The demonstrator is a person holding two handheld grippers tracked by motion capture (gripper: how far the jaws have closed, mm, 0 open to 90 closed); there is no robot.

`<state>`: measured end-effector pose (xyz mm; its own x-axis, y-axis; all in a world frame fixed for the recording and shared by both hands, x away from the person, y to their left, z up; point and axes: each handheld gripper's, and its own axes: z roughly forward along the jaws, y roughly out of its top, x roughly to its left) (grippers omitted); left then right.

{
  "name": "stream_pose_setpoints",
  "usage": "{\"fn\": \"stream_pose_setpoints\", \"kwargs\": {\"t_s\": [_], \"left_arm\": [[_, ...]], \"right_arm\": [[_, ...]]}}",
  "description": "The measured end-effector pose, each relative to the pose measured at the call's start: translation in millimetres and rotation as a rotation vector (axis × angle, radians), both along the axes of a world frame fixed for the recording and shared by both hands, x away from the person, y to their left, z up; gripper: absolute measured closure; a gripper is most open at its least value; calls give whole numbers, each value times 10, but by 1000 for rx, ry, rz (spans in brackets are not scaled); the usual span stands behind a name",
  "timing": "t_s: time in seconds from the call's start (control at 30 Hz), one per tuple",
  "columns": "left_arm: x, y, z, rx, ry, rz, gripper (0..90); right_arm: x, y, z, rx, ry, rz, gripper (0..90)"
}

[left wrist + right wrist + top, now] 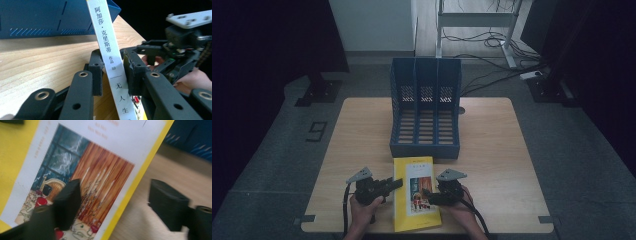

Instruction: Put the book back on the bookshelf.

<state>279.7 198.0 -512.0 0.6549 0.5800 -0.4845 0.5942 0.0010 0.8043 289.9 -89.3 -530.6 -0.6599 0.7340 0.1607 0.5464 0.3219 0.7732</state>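
A yellow book [414, 192] with a painted picture on its cover lies near the table's front edge, just in front of the blue three-slot file rack [425, 117]. My left gripper [398, 184] comes in from the book's left side. In the left gripper view it [112, 60] is shut on the white spine [107, 45], one jaw on the table side and one on the cover side. My right gripper [429, 196] sits at the book's right edge. In the right gripper view it [115, 190] stands open, one jaw over the cover [82, 170], the other over bare wood.
The wooden table [492, 150] has free room left and right of the rack. Cables and a white desk frame [477, 20] lie on the floor beyond the far edge. A hand [192, 80] holds the right gripper close beside the left one.
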Motion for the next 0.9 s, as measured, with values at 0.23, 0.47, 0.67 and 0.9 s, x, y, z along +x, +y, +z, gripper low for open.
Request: {"fn": "stream_pose_setpoints", "kwargs": {"t_s": [0.23, 0.47, 0.67, 0.9], "left_arm": [[1, -2, 4, -14, -1, -18, 701], [17, 21, 17, -33, 15, -33, 689], [13, 38, 45, -40, 15, -29, 685], [-16, 8, 72, -20, 0, -21, 699]], "right_arm": [[34, 8, -32, 85, 73, 36, 261], [4, -3, 1, 102, 55, 21, 298], [-36, 23, 47, 92, 13, 24, 320], [-111, 79, 127, 118, -39, 70, 379]]}}
